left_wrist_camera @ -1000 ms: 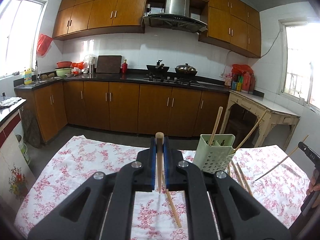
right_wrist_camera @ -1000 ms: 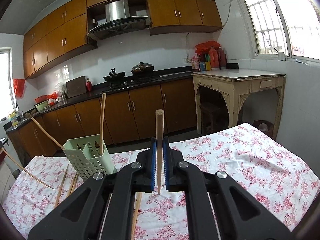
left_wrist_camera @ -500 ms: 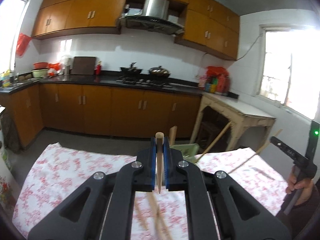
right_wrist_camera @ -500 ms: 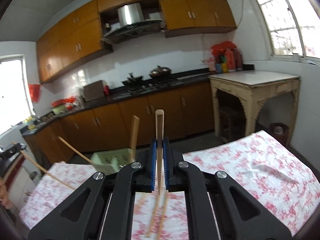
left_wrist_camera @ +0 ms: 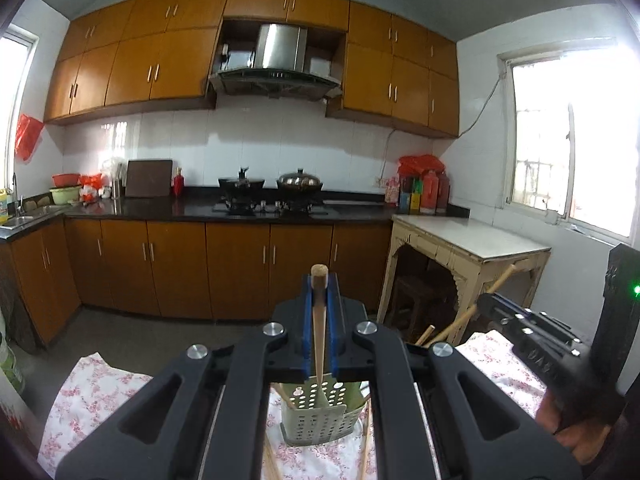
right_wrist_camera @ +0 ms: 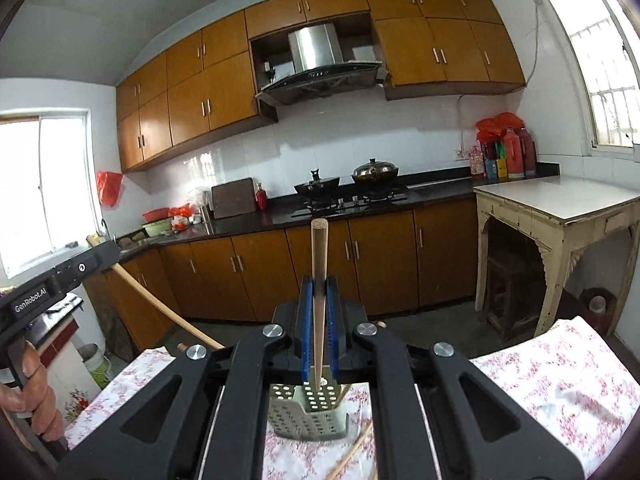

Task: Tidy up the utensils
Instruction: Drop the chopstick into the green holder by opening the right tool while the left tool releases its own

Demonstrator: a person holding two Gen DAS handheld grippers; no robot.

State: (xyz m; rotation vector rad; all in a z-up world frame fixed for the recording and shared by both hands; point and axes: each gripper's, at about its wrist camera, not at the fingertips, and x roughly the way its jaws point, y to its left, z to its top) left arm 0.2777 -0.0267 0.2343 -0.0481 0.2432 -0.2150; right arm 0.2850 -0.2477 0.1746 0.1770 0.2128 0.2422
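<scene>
White "GenRobot.AI" lettering on left gripper body; chopstick clamped in right jaws.

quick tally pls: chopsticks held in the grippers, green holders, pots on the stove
chopsticks held: 2, one in left gripper, one in right gripper
green holder: 1
pots: 2
total: 5

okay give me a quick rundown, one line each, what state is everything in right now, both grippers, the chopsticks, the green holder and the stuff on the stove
Left gripper: shut on a chopstick, held upright.
Right gripper: shut on another chopstick, upright, tip above the holder.
Green holder: upright on the floral tablecloth, chopsticks already leaning inside.
Loose chopsticks: lying flat on the cloth beside the holder.
Pots on the stove: lids on.
</scene>
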